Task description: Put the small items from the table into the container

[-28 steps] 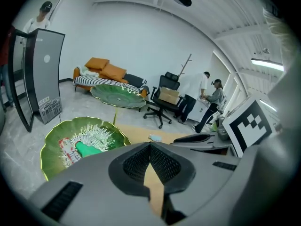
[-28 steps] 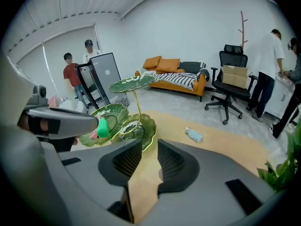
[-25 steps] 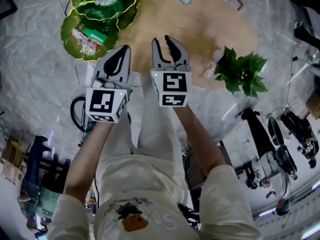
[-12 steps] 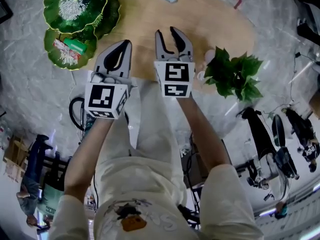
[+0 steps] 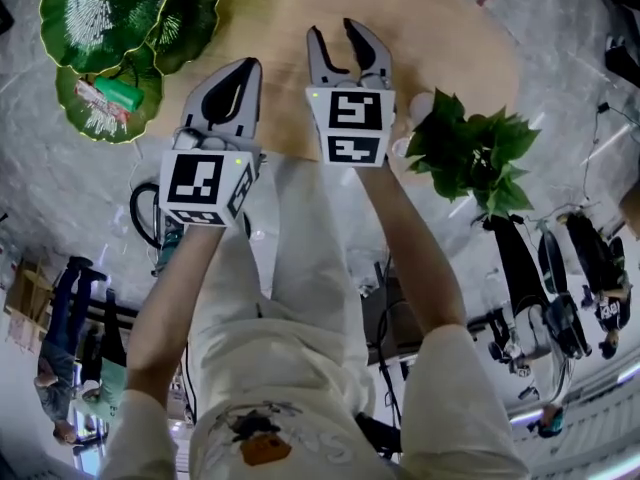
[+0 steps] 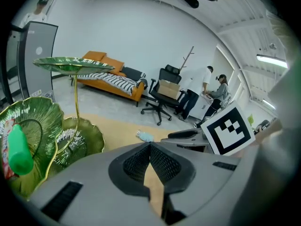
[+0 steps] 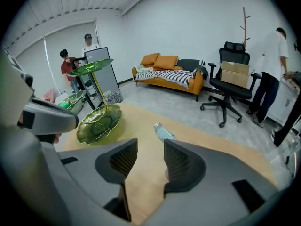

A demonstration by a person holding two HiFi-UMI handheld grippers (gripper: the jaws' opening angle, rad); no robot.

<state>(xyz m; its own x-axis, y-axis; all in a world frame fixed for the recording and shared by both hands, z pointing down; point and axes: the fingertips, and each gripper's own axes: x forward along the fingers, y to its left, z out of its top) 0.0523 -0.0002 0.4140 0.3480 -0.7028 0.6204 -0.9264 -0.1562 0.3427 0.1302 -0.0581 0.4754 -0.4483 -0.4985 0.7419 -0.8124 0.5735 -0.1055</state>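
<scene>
Grey marbled floor. Oval wooden table (image 5: pixel 285 28), smooth. Tiered dish (image 5: pixel 95 13) at its edge: glossy green glass, leaf-shaped. Leafy plant (image 5: pixel 470 153). Left gripper (image 5: pixel 246 65): ribbed pads pressed together, empty. Right gripper (image 5: pixel 337 30): jaws opening, nothing between. Clear bottle (image 7: pixel 163 132) lying on table. Green tube (image 5: pixel 118 93) in lowest tier.

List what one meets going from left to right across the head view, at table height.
From the left: leaf dishes → left hand-held gripper → right hand-held gripper, its jaws opening with nothing between them → plant.
</scene>
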